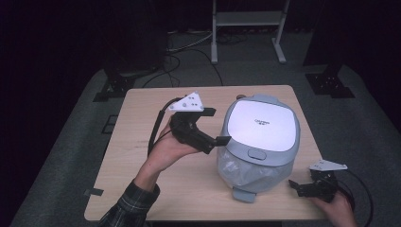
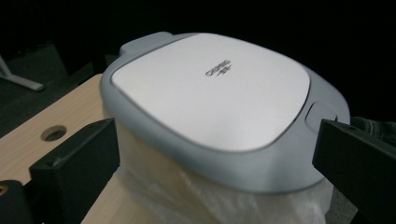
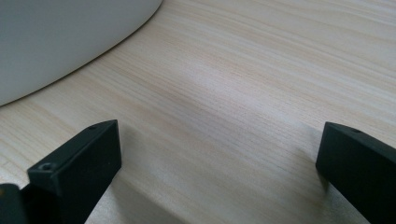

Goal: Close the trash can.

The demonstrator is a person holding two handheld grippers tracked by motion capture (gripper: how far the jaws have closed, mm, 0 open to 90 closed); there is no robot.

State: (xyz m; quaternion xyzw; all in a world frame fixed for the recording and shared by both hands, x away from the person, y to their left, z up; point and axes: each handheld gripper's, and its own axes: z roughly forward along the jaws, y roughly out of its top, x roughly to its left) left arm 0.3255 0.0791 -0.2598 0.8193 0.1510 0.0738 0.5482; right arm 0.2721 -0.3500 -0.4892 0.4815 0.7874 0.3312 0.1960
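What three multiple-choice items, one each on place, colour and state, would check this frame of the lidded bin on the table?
1. Where is the left gripper?
A. beside the bin's left side
B. resting on the lid
C. down on the floor

2. What colour is the panel on the lid?
A. red
B. white
C. black

3. How do the right gripper's jaws stand?
A. shut on the bin
B. shut on a cable
C. open over the table

Answers: 1 A, it is level with the bin at its left. 2 B, white panel in a grey rim. 3 C, bare table wood shows between them.
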